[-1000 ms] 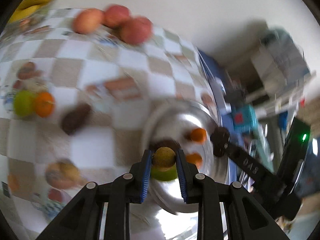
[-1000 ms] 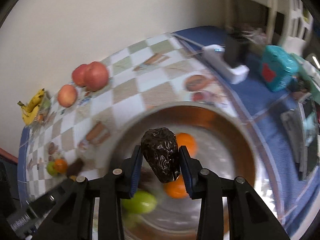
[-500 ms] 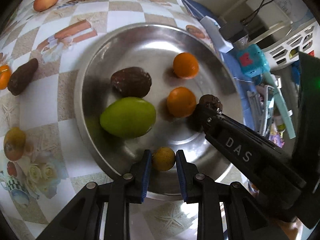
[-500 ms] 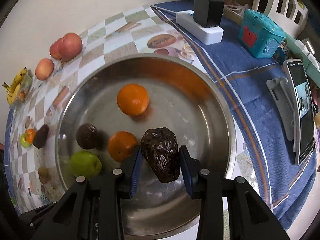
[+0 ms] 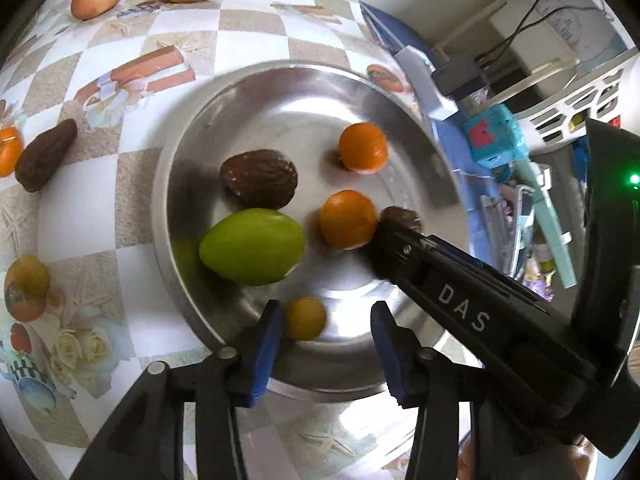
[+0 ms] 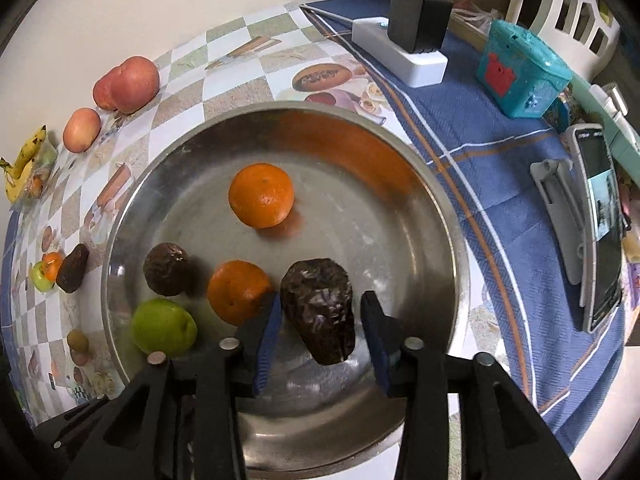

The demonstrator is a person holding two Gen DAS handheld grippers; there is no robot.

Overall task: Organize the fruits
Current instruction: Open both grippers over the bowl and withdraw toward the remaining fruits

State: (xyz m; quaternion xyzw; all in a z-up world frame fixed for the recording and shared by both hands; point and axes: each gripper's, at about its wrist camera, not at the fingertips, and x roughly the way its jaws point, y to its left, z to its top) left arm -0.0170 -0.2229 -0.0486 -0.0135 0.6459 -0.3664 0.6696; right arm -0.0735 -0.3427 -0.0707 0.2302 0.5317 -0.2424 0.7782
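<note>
A steel bowl (image 5: 280,112) (image 6: 360,220) holds two oranges (image 5: 363,147) (image 5: 347,219), a green fruit (image 5: 252,245) and a dark brown fruit (image 5: 260,178). My left gripper (image 5: 326,340) hangs over the bowl's near rim with its jaws opening. A small yellow fruit (image 5: 306,318) lies between them, beside the left pad and clear of the right one. My right gripper (image 6: 322,320) is low in the bowl, its jaws also opening. A wrinkled dark fruit (image 6: 318,312) rests on the bowl floor between them, with a gap at the right pad.
Three apples (image 6: 126,84), bananas (image 6: 24,164), an oblong dark fruit (image 5: 46,156) and small fruits (image 5: 26,288) lie on the checked cloth left of the bowl. On the blue cloth to the right are a power strip (image 6: 400,48), a teal box (image 6: 520,72) and a phone (image 6: 600,228).
Both grippers came down over the bowl, then their jaws spread. The yellow fruit and the wrinkled dark fruit are no longer pinched.
</note>
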